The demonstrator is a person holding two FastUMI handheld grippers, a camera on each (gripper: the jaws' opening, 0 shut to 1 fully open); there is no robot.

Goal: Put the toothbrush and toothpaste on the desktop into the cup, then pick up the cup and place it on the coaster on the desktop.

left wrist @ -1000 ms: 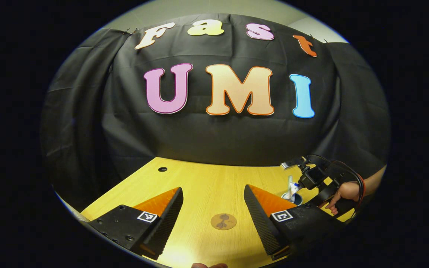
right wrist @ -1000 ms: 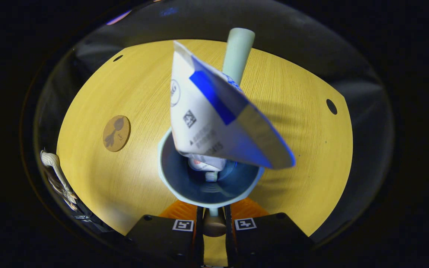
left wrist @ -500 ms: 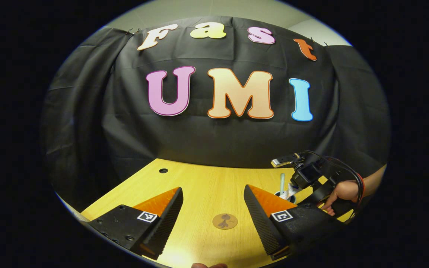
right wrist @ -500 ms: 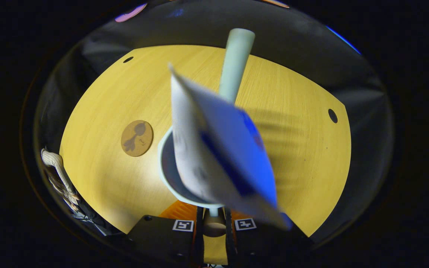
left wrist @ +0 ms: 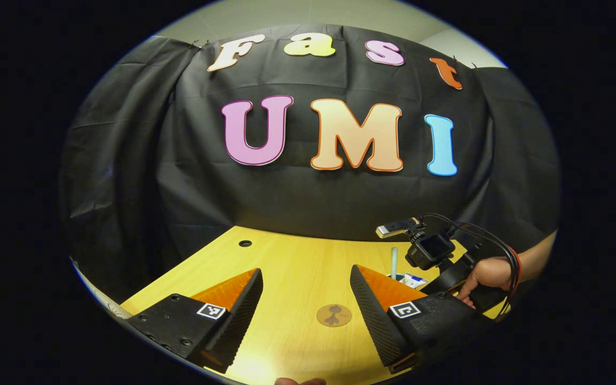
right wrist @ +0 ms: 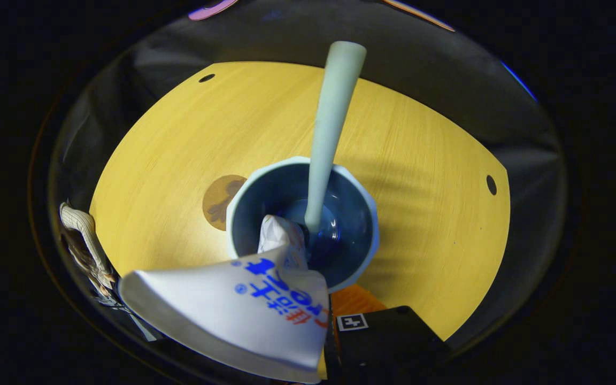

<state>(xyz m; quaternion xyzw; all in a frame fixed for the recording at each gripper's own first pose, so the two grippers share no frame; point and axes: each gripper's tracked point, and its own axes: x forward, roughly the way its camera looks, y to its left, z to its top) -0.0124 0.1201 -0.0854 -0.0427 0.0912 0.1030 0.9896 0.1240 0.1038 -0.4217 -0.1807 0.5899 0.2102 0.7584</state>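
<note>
Both items are in the cup [right wrist: 301,224] already, brush [right wrist: 329,133] upright and paste [right wrist: 233,315] flopped over your right tongs [right wrist: 325,321], apparently pinching the rim, left tongs [left wrist: 305,305] wide, so next carry it onto the coaster [right wrist: 221,195] on the worktop [right wrist: 420,176].

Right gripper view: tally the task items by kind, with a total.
Cup: 1
Toothbrush: 1, standing in the cup
Toothpaste tube: 1, leaning out over the cup's rim
Coaster: 1, partly hidden behind the cup
Total: 4
</note>
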